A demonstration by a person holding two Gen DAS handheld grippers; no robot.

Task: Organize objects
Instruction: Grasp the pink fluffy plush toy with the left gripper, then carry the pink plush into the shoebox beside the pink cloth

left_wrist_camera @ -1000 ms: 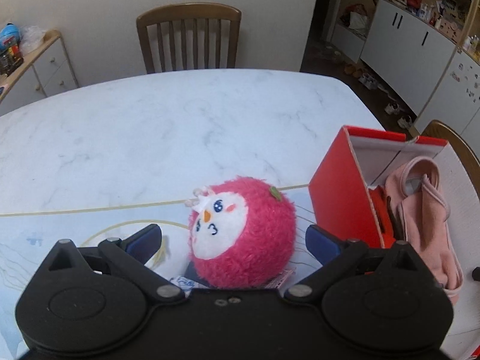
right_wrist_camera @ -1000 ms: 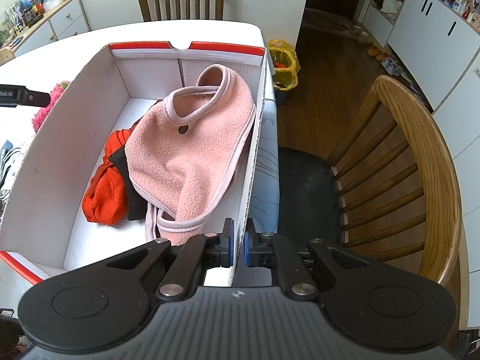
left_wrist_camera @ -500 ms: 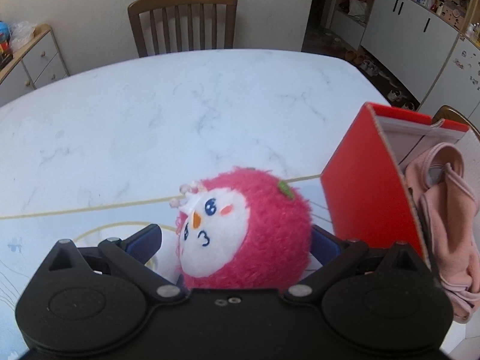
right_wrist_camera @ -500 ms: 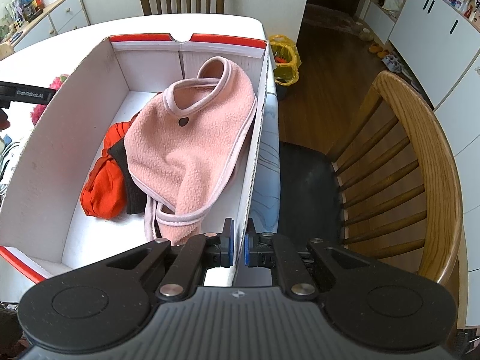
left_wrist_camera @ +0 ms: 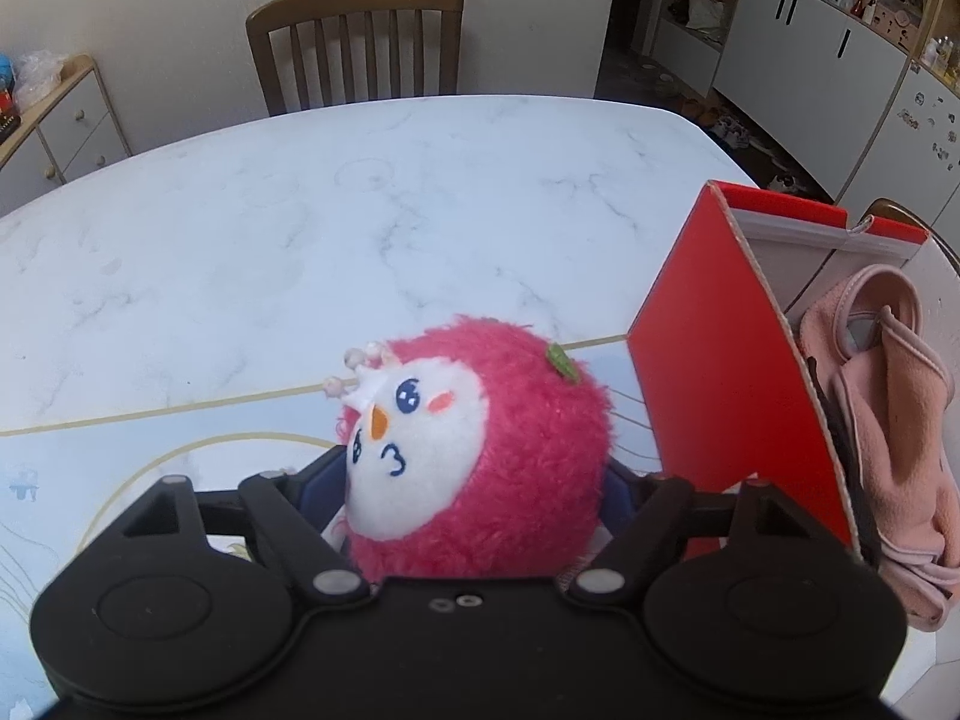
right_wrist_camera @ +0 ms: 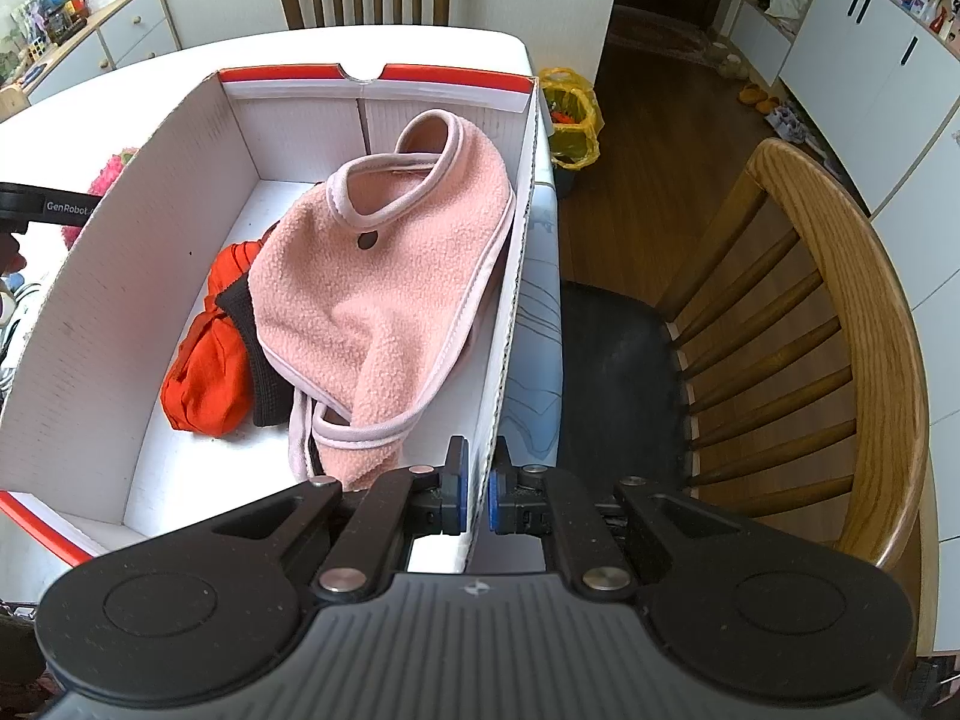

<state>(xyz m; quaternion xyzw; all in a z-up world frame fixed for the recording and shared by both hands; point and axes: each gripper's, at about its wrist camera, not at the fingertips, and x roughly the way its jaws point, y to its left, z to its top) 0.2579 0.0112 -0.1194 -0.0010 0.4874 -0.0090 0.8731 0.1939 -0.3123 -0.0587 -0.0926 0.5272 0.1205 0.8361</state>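
Observation:
My left gripper [left_wrist_camera: 474, 480] is shut on a round pink plush toy [left_wrist_camera: 480, 450] with a white face, held above the marble table [left_wrist_camera: 300, 228]. The red cardboard box [left_wrist_camera: 720, 348] stands just to its right. In the right wrist view the box [right_wrist_camera: 150, 228] is open, white inside, and holds a pink fleece garment [right_wrist_camera: 390, 264], an orange cloth [right_wrist_camera: 210, 360] and a dark knit piece [right_wrist_camera: 252, 348]. My right gripper [right_wrist_camera: 476, 492] is shut on the box's right wall near its front corner. The plush [right_wrist_camera: 111, 171] shows beyond the box's left wall.
A wooden chair [right_wrist_camera: 828, 330] with a dark seat stands right of the box. Another chair [left_wrist_camera: 354, 42] stands at the table's far side. A yellow bag [right_wrist_camera: 570, 120] lies on the floor. White cabinets [left_wrist_camera: 810, 60] stand at the right and a drawer unit [left_wrist_camera: 54, 120] at the left.
My left gripper has closed on the plush and lifted it off the table, nearer the red box. My right gripper has kept its hold on the box wall.

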